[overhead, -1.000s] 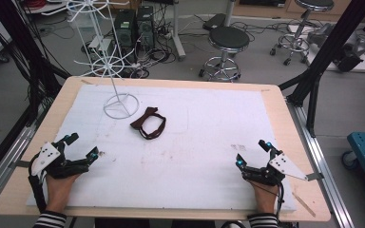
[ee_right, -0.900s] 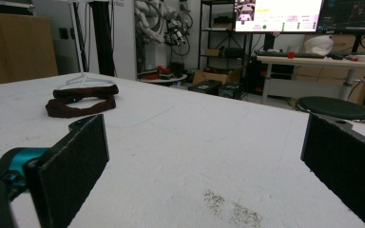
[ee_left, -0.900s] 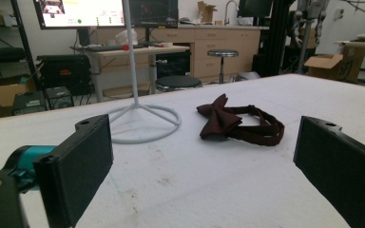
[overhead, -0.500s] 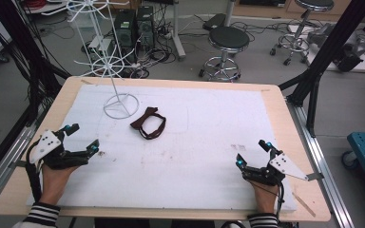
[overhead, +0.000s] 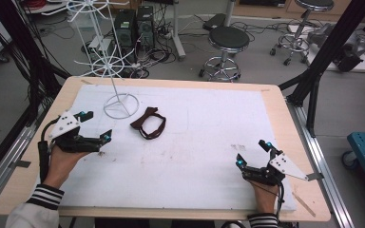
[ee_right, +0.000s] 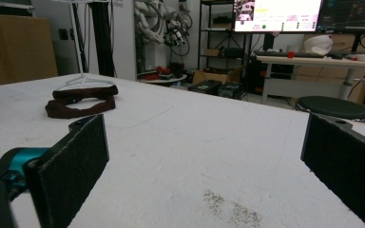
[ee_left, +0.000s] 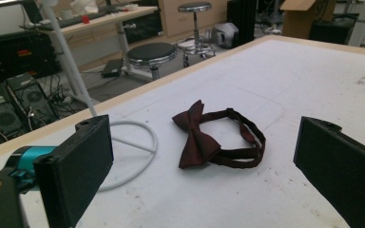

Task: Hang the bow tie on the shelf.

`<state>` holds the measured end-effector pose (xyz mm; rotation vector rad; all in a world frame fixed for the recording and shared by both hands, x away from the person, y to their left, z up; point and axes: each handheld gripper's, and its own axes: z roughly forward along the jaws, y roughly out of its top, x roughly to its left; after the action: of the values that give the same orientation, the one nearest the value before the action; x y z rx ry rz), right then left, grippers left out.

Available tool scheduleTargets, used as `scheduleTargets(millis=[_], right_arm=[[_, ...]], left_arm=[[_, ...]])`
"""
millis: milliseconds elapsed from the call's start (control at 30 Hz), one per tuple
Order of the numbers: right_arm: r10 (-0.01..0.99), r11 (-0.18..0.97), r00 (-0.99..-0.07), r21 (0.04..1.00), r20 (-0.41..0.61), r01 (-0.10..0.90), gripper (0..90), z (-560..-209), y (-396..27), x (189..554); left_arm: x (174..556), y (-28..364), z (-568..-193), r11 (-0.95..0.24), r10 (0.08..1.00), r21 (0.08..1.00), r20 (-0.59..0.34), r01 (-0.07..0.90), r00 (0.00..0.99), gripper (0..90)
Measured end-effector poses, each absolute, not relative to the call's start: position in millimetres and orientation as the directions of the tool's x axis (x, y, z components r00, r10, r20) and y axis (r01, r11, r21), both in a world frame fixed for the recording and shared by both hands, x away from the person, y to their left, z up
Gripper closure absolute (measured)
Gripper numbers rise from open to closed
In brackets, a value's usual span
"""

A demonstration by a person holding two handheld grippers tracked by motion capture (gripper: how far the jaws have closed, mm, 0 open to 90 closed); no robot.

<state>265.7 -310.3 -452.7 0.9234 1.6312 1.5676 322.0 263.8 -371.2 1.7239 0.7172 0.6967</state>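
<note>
I have the left gripper [overhead: 95,127] near the left edge of the table [overhead: 275,102], its jaws spread wide and holding nothing, pointed at the bow tie [overhead: 148,124]; the bow tie lies flat on the white mat [overhead: 209,133], just beside the round wire base of the white stand [overhead: 121,105], apart from both grippers; in the left gripper view I see it framed between my jaws, the knot [ee_left: 196,135] toward the stand and the strap [ee_left: 247,142] looped out behind it; the right gripper [overhead: 252,154] rests low at the near right of the mat, well apart from the bow tie, jaws likewise wide and empty; I judge the bow tie to be light, soft cloth that will flop and fold once lifted, not fragile, and the strap will dangle; the fabric looks a little glossy, so it may slide between the pads if I pinch only a thin edge; the best hold, I think, is across the middle knot, where the cloth is thickest and the wings hang evenly; grabbing the strap alone would let the bow swing and perhaps snag the stand's ring
</note>
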Motion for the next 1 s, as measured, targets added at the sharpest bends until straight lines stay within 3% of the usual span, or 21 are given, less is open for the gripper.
scheduleTargets(millis=[1000], right_arm=[[0.86, 0.02, -0.51, 0.999, 0.0, 0.035, 1.2, -453, -310, 265]], left_arm=[[378, 211, -351, -0.354, 0.716, 0.901, 0.088, 0.252, 0.693, 6.3]])
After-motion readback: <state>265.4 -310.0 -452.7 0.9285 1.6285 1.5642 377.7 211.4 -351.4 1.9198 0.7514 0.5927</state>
